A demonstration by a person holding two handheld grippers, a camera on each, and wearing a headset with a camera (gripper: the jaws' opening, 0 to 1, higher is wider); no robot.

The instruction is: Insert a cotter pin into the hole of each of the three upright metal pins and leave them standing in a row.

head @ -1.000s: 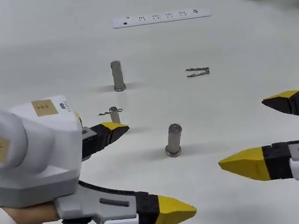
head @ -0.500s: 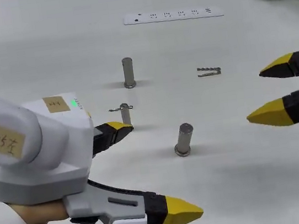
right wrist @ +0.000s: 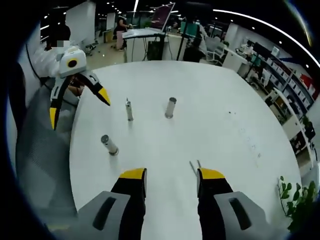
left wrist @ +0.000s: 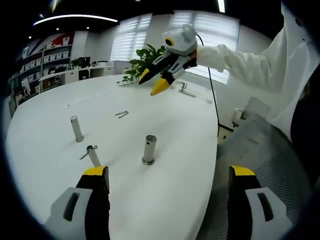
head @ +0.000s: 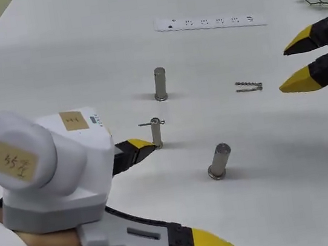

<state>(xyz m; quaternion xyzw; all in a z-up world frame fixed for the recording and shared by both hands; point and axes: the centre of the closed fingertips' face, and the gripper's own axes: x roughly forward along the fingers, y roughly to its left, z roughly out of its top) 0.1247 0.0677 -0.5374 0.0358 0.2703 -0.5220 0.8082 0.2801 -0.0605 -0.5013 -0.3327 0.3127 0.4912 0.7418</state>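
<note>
Upper right, the right gripper (head: 284, 71) hangs released near the loose cotter pins (head: 248, 86), likely to fetch 1 for 2 bare metal pins (head: 160, 84); lower left, the left gripper (head: 192, 196) gapes empty.

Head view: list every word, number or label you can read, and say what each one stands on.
No text here reads clearly.
Front sticker on the left gripper: handwritten marks, too blurred to read.
Top sticker on the same gripper: writing too small to read.
Power strip: dark marks, too small to read.
</note>
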